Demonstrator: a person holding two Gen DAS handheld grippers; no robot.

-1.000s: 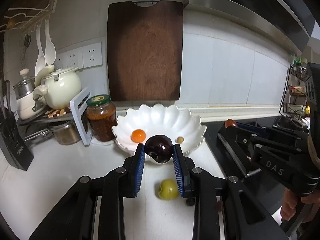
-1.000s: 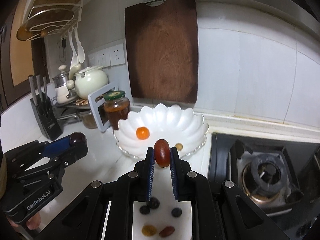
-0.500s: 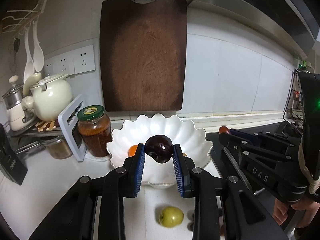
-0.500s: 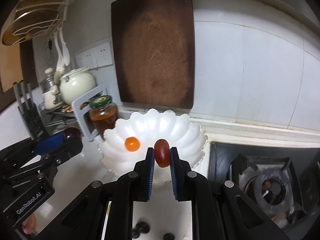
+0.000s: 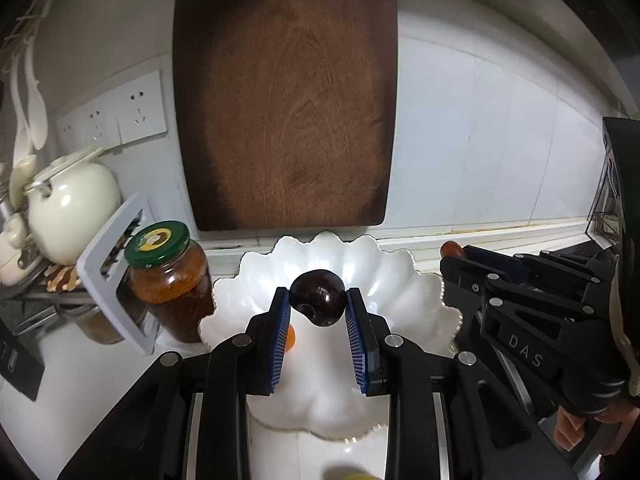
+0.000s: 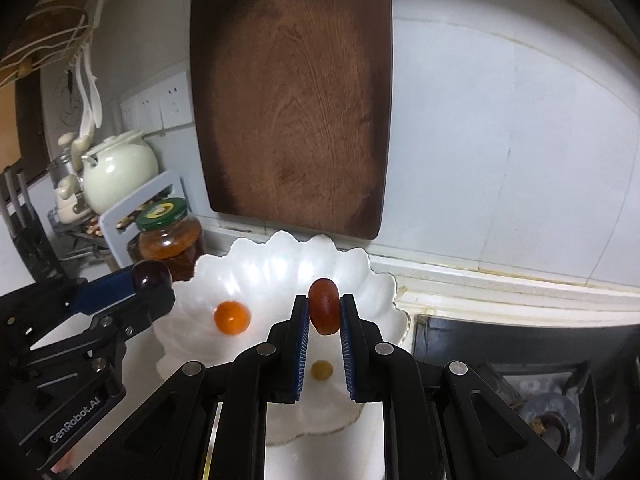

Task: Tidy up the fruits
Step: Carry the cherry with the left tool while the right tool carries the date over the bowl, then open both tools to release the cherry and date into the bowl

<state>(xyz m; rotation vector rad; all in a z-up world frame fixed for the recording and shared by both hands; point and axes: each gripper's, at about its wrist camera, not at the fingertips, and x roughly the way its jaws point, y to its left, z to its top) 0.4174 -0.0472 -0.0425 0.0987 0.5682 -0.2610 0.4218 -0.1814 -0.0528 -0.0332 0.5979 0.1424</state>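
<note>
My left gripper (image 5: 318, 300) is shut on a dark purple plum (image 5: 319, 297) and holds it above the white scalloped bowl (image 5: 400, 280). My right gripper (image 6: 324, 312) is shut on a small red-brown oval fruit (image 6: 324, 310), also above the bowl (image 6: 264, 264). In the bowl lie a small orange fruit (image 6: 232, 317) and a small yellow-brown fruit (image 6: 321, 369). The orange fruit (image 5: 291, 338) is half hidden behind my left finger. Each gripper shows at the side of the other's view: the left one (image 6: 151, 276) and the right one (image 5: 454, 249).
A green-lidded jar (image 5: 170, 280) stands just left of the bowl, with a grey rack (image 5: 116, 268) and a cream teapot (image 5: 70, 208) beyond. A wooden cutting board (image 5: 286, 96) hangs on the wall behind. A gas stove (image 6: 552, 412) lies right. A yellow-green fruit (image 5: 348, 474) lies on the counter.
Both grippers have moved forward over the bowl with their fruits still held. The loose fruits on the counter have slipped out of view below.
</note>
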